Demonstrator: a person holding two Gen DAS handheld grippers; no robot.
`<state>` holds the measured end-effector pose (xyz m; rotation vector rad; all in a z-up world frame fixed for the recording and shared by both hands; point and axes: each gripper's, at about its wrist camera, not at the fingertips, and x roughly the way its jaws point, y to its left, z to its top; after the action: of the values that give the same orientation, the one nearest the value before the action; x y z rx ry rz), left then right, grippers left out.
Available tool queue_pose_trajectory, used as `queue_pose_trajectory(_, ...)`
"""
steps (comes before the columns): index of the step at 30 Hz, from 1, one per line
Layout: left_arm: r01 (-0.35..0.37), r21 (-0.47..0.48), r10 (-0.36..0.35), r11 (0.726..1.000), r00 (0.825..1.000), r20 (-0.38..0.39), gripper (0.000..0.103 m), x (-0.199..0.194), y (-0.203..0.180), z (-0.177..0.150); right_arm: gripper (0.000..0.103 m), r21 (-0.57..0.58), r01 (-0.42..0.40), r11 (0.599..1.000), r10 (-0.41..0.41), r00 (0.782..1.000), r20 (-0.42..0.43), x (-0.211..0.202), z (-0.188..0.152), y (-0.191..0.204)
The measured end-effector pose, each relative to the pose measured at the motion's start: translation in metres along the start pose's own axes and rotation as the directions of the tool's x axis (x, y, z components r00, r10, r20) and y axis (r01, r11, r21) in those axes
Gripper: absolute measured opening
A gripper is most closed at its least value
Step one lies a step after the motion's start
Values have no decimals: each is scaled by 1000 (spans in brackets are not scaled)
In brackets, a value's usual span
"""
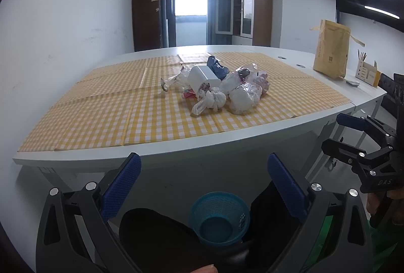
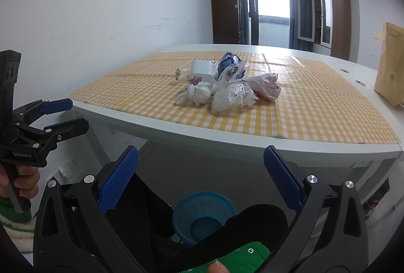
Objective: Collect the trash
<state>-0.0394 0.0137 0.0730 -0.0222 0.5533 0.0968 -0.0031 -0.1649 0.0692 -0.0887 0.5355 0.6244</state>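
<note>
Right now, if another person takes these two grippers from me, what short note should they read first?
Left gripper: open, empty, held below the table edge.
Right gripper: open, empty, beside it.
Heap of crumpled plastic bags and wrappers, with a white box among them: on the yellow checked tablecloth, untouched.
Blue mesh plastic basket: on the floor below, looks empty.
Done: nothing collected.
Left: move every piece, probably into the basket.

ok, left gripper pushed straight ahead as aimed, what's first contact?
Probably the white front panel of the table, under its edge; the open left gripper points below the tabletop, so it misses the trash pile. Depth is unclear.
</note>
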Motion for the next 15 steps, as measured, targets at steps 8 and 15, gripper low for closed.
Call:
queue_pose_trajectory(8, 1, -4, -1, 1000, 1000, -4, 98, 0, 0, -1, 95, 0, -5, 1000, 5, 1000, -3, 1, -1, 0)
queue_pose_trajectory(15, 4, 0, -4, 1000, 1000, -3, 98, -1, -1, -2, 95, 1, -8, 1000, 8, 1000, -1, 1, -1, 0)
